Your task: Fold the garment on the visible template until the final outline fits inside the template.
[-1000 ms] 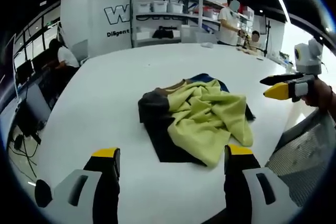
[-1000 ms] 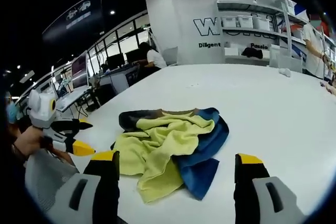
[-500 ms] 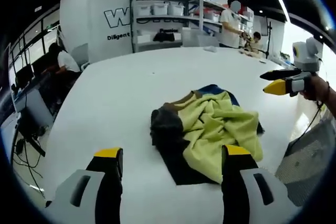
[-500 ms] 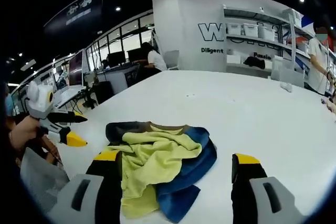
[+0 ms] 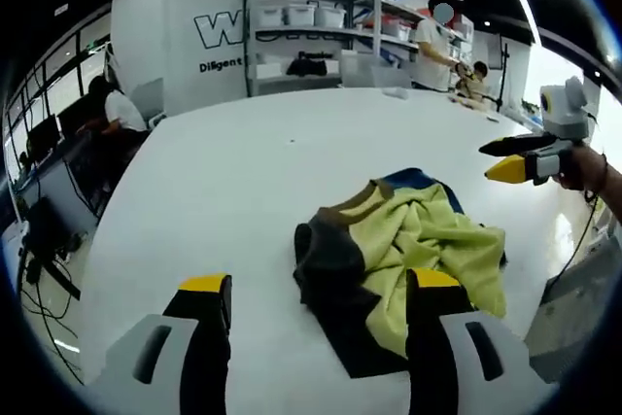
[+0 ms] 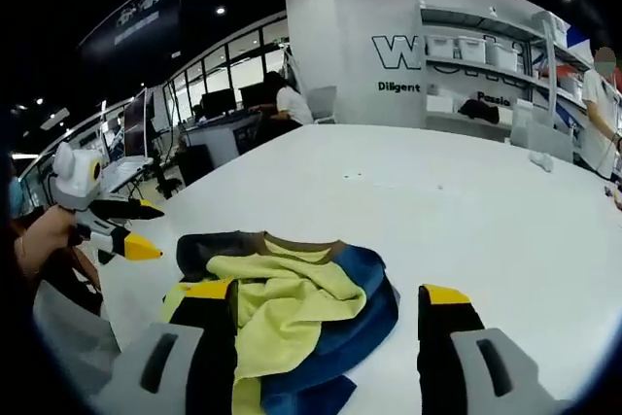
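Note:
A crumpled garment (image 5: pixel 408 250) in yellow-green, blue, brown and dark grey lies bunched on the white table (image 5: pixel 233 191). A flat dark piece with straight edges (image 5: pixel 364 357) sticks out beneath it toward me; I cannot tell if it is the garment or a template. My left gripper (image 5: pixel 321 284) hovers open just short of the heap, holding nothing. My right gripper (image 6: pixel 326 293) is open above the near side of the garment (image 6: pixel 301 293), holding nothing. It also appears at the table's right edge as the right gripper (image 5: pixel 515 157), and the left gripper (image 6: pixel 121 230) shows opposite it.
Shelves with white bins (image 5: pixel 301 17) stand behind the table, with people (image 5: pixel 432 41) beside them. A person sits at a desk (image 5: pixel 107 109) past the left edge. A grey mesh surface (image 5: pixel 583 308) lies at the near right. The wide tabletop (image 6: pixel 466 201) stretches beyond the garment.
Both cameras have shifted, so the garment now sits lower in each view, and further right in the left one. The heap keeps its shape. Both grippers stay open.

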